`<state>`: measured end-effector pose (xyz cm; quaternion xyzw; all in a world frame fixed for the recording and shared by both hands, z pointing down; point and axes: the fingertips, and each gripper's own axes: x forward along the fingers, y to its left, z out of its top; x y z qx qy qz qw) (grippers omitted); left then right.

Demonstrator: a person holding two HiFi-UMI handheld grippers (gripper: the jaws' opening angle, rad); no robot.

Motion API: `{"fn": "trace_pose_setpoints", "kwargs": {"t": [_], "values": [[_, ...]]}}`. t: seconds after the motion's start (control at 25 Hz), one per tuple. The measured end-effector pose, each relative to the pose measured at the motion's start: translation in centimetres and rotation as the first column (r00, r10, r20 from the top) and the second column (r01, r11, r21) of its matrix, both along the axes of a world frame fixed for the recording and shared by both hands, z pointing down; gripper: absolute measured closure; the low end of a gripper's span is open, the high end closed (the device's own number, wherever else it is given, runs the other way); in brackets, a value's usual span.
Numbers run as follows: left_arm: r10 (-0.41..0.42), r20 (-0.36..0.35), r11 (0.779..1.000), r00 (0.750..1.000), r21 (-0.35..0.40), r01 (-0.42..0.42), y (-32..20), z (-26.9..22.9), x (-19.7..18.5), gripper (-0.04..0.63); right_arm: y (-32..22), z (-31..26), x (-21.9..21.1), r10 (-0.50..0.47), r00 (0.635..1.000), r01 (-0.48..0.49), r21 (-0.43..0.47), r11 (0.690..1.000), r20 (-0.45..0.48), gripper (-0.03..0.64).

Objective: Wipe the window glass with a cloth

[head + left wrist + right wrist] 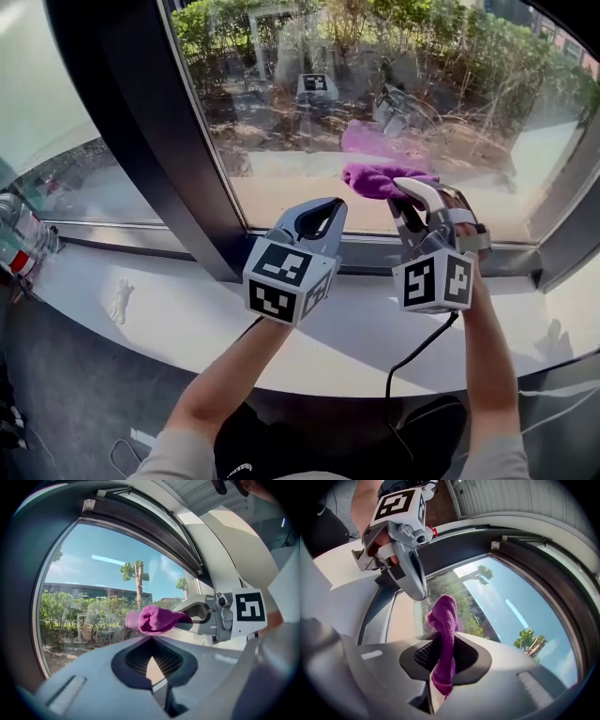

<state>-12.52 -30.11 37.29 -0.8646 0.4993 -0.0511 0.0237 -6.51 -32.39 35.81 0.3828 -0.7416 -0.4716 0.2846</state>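
Window glass, right gripper pinching cloth lengthwise, end toward glass, left gripper closed.

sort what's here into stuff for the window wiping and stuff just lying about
For the job: fuzzy purple cloth, clamped in the right gripper; clear window glass pane.

Lying about: clear plastic bottle, far left; small white crumpled scrap on the white sill; left gripper, shut, empty.
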Motion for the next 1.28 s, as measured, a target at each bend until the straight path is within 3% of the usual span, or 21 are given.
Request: {"fn": "trace_pose_setpoints", "kwargs": {"t": [0.36, 0.72, 1.04, 1.28], "values": [[0.009, -0.01, 0.993, 1.0, 0.12, -0.008, 1.4, -8.8, 1.5, 0.595, 0.6, -15.2, 2.4, 0.002, 0.999, -0.014, 0.261, 0.965, 0.045, 0.538], [0.055, 0.047, 0.971, 0.997, 0.231, -0.064, 1.8, -15.6, 4.9, 0.595, 0.1, -27.1, 4.5, 0.064, 0.991, -0.112, 0.489, 0.865, 0.115, 0.538], [0.073, 0.051, 0.97, 0.996, 0.229, -0.083, 2.1, -15.7, 6.1, 0.595, -1.0, -30.0, 5.8, 0.092, 0.981, -0.169, 0.525, 0.834, 0.171, 0.537], [0.068, 0.081, 0.969, 0.994, 0.232, -0.085, 2.0, -15.0, 6.4, 0.595, -1.9, -26.6, 5.5, 0.11, 0.991, -0.134, 0.435, 0.89, 0.079, 0.538]]}}
